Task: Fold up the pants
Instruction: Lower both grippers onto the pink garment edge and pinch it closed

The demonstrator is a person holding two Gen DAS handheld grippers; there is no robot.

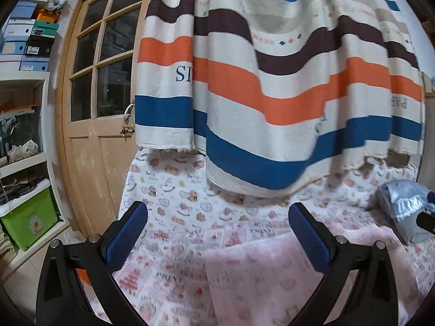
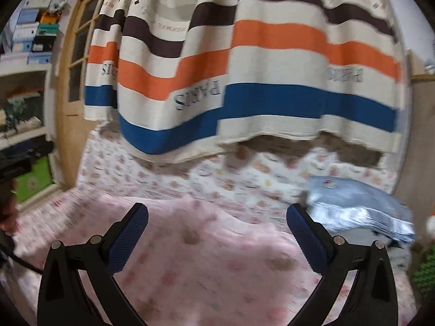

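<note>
Pale pink patterned pants [image 1: 272,277] lie flat on the bed's printed sheet [image 1: 174,190]; in the right wrist view the pants [image 2: 212,258] fill the foreground. My left gripper [image 1: 217,225] is open and empty above the sheet, over the pants' left edge. My right gripper [image 2: 217,225] is open and empty just above the pants. The blue pads [image 2: 127,239] touch nothing.
A striped curtain [image 1: 258,81] hangs behind the bed. A folded light-blue garment [image 2: 359,212] lies at the right on the sheet. A wooden door [image 1: 92,108], shelves with boxes [image 1: 27,32] and a green bin [image 1: 27,220] stand at the left.
</note>
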